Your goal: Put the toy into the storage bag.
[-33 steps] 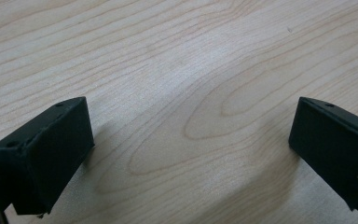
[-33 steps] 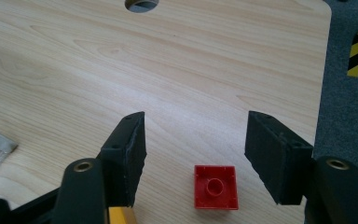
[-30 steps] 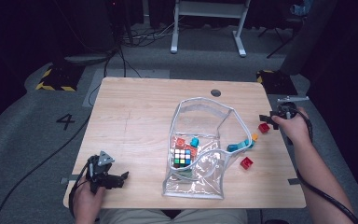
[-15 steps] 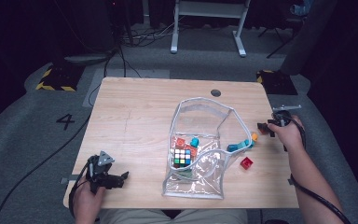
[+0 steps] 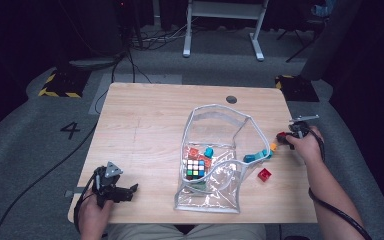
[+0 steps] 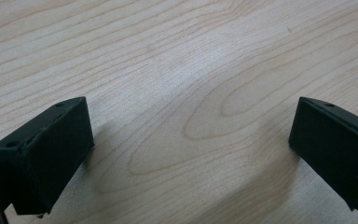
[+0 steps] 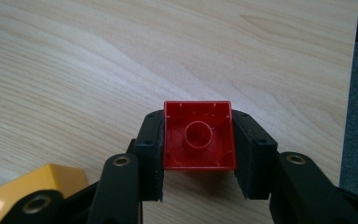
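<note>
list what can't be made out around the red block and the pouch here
- Red block: studded top faces away in the right claw view; tiny in the high view.
- Yellow block: cut off by the edge and claw arm.
- Clear pouch: small pieces inside beside the puzzle cube too small to identify.

On my wooden table [image 5: 145,125], near the middle of the frame, lies a clear zip pouch [image 5: 215,160] with a white edge, its mouth gaping toward the top. Inside it I see a puzzle cube [image 5: 194,168] and a teal piece [image 5: 209,152]. A teal block [image 5: 254,157] leans at the pouch's right edge. Lower right of that sits a red brick [image 5: 264,174]. On the floor at left is a painted number 4 [image 5: 72,130].
</note>
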Motion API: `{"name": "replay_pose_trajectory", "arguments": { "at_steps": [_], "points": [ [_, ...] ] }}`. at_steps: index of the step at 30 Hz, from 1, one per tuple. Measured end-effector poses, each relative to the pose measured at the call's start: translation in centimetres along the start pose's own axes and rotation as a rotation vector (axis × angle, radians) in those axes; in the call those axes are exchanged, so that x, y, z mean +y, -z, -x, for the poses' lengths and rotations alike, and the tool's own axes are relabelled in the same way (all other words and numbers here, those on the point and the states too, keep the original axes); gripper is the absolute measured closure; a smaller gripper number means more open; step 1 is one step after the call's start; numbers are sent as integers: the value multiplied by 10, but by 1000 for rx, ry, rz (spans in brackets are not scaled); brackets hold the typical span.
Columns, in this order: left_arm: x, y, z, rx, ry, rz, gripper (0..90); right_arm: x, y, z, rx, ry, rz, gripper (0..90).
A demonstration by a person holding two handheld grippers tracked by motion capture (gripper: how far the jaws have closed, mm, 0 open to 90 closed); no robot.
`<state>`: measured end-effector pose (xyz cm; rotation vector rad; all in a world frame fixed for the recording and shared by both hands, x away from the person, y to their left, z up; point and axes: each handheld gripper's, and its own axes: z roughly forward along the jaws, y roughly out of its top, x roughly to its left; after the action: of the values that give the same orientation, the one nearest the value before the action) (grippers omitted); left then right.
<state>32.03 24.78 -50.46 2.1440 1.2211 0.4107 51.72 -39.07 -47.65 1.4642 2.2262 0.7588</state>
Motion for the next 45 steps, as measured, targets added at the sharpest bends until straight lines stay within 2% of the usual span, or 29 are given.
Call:
{"name": "replay_pose_trajectory", "arguments": {
  "at_steps": [2,7,14,23,25,30,35,36,39,45],
  "points": [
    [0,0,0,10,2,0,0,3,6,0,6,0,7,591],
    [0,0,0,1,-2,-3,0,13,24,-3,16,2,30,591],
    [0,0,0,2,-1,-2,0,22,46,-13,54,30,77,591],
    [0,0,0,6,0,-1,0,36,86,-27,98,71,142,591],
    [0,0,0,10,3,1,0,39,94,-30,98,93,152,591],
    [1,0,0,8,3,-4,0,47,114,-43,107,121,182,591],
    [1,0,0,10,3,-5,0,56,133,-58,145,146,208,591],
    [1,0,0,10,3,-5,0,58,137,-62,161,136,214,591],
    [1,0,0,12,2,-5,0,65,147,-73,189,146,231,591],
    [1,0,0,12,2,-4,0,81,159,-98,239,170,248,591]
  ]
}}
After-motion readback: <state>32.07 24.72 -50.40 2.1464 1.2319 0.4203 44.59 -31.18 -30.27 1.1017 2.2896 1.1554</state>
